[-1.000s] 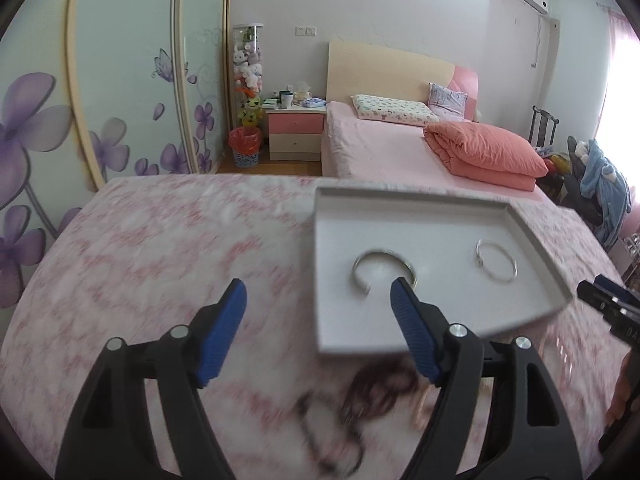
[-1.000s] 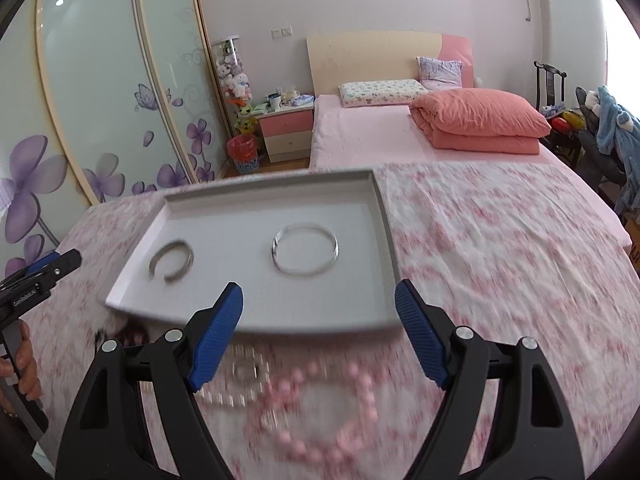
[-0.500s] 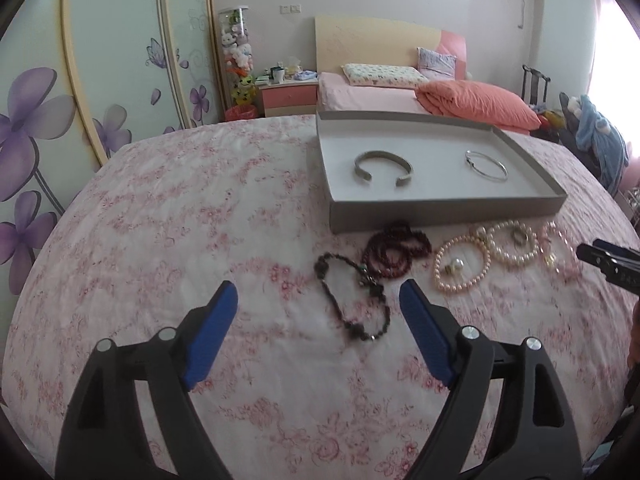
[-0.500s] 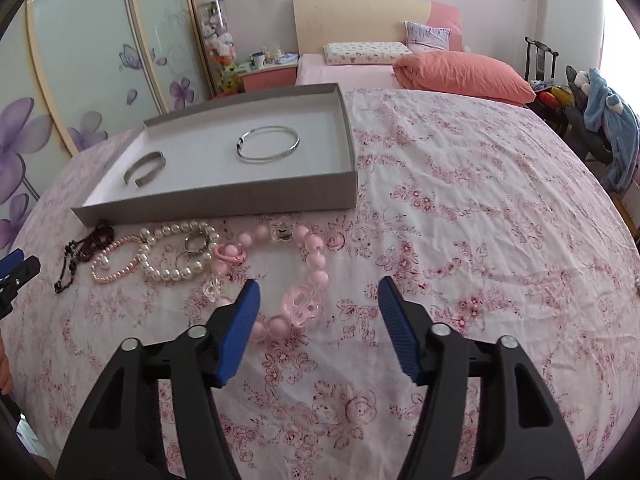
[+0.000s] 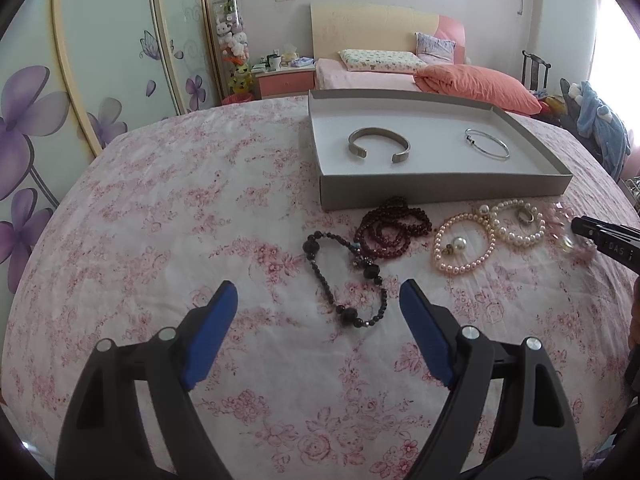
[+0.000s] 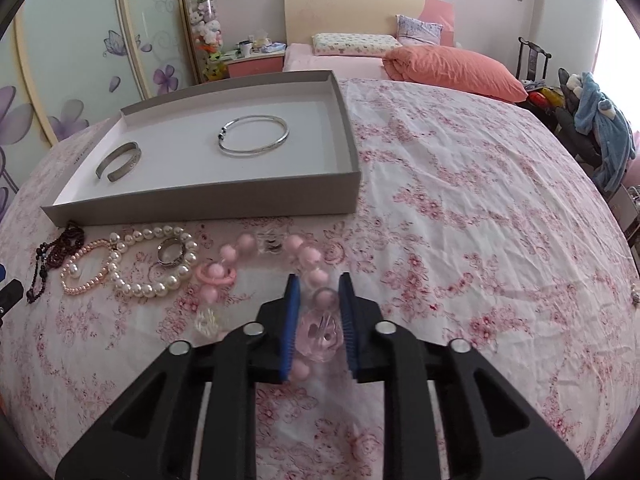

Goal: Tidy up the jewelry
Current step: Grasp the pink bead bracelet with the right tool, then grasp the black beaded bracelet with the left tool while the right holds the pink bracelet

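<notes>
Jewelry lies strewn on a pink floral bedspread (image 6: 460, 208) just in front of a shallow grey tray (image 6: 208, 202), where a silver cuff (image 6: 119, 162) and a thin bangle (image 6: 254, 136) already rest well apart. The right gripper (image 6: 319, 310) has its blue pads nearly together around a clear pink charm on the pink bead bracelet (image 6: 308, 258), which loops away toward 11 o'clock; whether the pads truly pinch the charm cannot be told through the blur. At 9 to 10 o'clock of that gripper lie a white pearl strand (image 6: 154, 282) ringing a silver ring (image 6: 171, 254), a pale pink pearl strand (image 6: 82, 276) touching it, and dark red beads (image 6: 66, 240) near the tray's corner. The left gripper (image 5: 318, 306) hovers with fingers wide apart and empty, a black bead bracelet (image 5: 340, 276) just ahead at 12 o'clock. The pink bracelet looks light and limp, likely to droop and swing once lifted, its smooth round beads slippery under the pads; the large charm seems the surest hold, gripped gently since the clear plastic may chip. The tray stands at 11 o'clock from the right gripper, with bare floor between bangle and right wall.
</notes>
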Demonstrator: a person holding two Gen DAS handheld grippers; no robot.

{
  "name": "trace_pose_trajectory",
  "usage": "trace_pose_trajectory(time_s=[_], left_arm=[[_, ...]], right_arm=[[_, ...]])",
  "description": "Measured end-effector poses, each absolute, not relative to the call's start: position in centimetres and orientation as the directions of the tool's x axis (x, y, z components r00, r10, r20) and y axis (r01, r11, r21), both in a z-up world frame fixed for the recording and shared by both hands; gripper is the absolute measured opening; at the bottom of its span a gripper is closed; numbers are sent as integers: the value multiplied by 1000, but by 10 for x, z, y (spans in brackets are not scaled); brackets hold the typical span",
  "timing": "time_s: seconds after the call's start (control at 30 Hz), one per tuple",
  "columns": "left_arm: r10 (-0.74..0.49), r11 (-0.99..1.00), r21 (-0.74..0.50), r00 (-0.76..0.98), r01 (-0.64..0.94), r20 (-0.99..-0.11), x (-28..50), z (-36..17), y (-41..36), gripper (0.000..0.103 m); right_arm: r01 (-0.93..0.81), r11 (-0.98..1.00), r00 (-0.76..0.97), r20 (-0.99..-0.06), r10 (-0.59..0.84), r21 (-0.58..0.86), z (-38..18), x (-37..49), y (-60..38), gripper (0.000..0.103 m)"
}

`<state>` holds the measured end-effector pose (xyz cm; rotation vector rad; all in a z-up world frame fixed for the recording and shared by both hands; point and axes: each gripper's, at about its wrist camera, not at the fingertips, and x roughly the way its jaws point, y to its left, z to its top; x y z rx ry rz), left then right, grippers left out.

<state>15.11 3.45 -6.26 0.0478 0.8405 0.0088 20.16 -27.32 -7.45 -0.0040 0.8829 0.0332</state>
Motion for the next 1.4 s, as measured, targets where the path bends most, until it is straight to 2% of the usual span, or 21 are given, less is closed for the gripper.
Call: trace_pose_trajectory(time_s=[0.43,0.7,0.83,0.97,1.17,1.4], left_arm=[[53,998,53,608,-17,-792,170,-79,24,80],[16,999,-14,610,-44,-792,167,-76,32,66],[4,997,-45,615,-65,-789,160,-74,38,55],[50,998,13,608,-65,-793,161,-79,32,43],[117,992,64,609,-109,-785,167,-79,43,42],[59,998,37,612,-49,-788,161,-78,35,42]], right_arm=[[-11,999,632,-774,31,32,-74,199,-280,20],[-11,999,631,-775,36,37,-74,200,-281,20],[-11,999,631,-775,36,38,-73,200,-281,20],[-11,999,631,-775,36,38,-73,200,-281,20],[-11,999,631,-775,36,37,-73,200,-281,20],[-12,999,631,-775,33,33,-74,200,-281,20]])
